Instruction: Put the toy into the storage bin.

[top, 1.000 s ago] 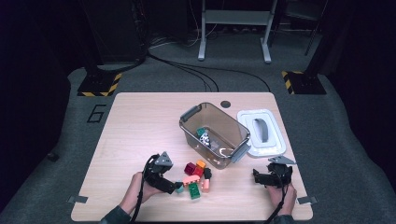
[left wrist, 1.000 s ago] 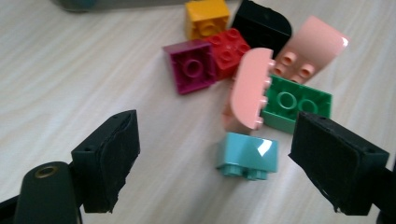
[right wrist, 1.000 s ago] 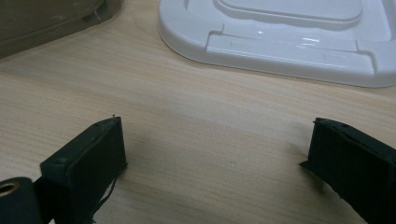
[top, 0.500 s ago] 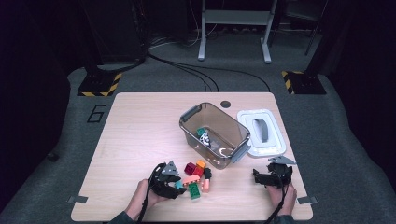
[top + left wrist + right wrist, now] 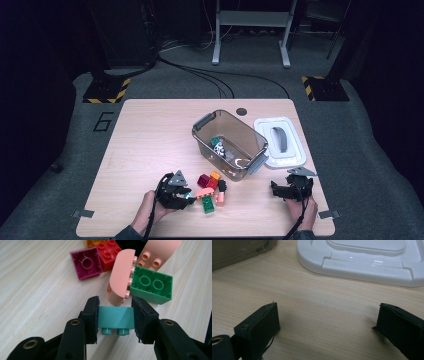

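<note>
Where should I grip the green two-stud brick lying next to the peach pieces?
Take the green brick across its two long flat side walls, coming straight down from above. It lies hollow side up, so those walls are plain and parallel. One short end touches the curved peach brick, so that end gives the fingers no room.

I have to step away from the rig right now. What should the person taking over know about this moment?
Left gripper: its jaws have just been closing and now clamp a teal brick at the near edge of the brick pile.
Right gripper: open, nothing between the jaws, resting on the table near the white lid.
Clear bin: open, mid-table, with a few pieces already inside.
Done: some pieces binned, teal brick gripped.
Left, likely: lift the teal brick into the bin, then the red, magenta, pink, green and other loose bricks; the lid probably goes on last.
</note>
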The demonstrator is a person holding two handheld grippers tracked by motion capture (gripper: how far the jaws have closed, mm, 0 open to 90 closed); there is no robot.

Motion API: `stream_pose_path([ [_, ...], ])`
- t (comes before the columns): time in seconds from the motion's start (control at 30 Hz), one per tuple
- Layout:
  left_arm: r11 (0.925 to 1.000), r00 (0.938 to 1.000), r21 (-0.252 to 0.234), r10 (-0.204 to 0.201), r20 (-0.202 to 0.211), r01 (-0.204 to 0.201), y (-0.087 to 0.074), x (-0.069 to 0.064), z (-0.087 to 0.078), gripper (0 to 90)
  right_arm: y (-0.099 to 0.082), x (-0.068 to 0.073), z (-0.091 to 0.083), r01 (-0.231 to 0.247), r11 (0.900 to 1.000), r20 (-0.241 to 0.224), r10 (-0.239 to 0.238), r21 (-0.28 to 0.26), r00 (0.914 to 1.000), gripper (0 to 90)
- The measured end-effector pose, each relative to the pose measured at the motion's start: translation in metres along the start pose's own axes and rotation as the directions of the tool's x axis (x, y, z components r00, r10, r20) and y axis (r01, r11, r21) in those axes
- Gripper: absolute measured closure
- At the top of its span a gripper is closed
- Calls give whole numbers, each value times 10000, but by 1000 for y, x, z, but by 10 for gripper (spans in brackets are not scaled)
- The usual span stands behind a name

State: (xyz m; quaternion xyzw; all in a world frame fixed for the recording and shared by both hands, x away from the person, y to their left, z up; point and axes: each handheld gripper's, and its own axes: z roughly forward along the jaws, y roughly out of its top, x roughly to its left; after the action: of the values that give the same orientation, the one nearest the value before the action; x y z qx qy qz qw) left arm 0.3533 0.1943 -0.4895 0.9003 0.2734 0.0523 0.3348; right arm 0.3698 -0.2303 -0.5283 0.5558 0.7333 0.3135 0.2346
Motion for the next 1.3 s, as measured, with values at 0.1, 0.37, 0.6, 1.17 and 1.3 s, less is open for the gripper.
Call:
stream_pose_path([
  [0.1, 9999, 9998, -50, -108, -170, 107, 1, 3, -4, 589, 0, 0, 0, -2, 10000, -2, 2, 0, 10000, 34],
  [0.37, 9986, 9978, -330, -440, -501, 424, 6, 21, -18, 590, 0, 0, 0, -6, 10000, -7, 6, 3, 10000, 34],
  [0.6, 9967, 9945, -463, -708, -772, 674, 10, 34, -25, 590, 0, 0, 0, -7, 10000, -7, 7, 3, 10000, 34],
  [1.17, 9948, 9873, -547, -919, -1296, 854, 20, 59, -30, 590, 0, 0, 0, 3, 10000, -14, -3, 4, 10000, 34],
  [1.3, 9946, 9854, -544, -948, -1412, 879, 23, 64, -33, 590, 0, 0, 0, 12, 10000, -17, -12, -2, 10000, 33],
])
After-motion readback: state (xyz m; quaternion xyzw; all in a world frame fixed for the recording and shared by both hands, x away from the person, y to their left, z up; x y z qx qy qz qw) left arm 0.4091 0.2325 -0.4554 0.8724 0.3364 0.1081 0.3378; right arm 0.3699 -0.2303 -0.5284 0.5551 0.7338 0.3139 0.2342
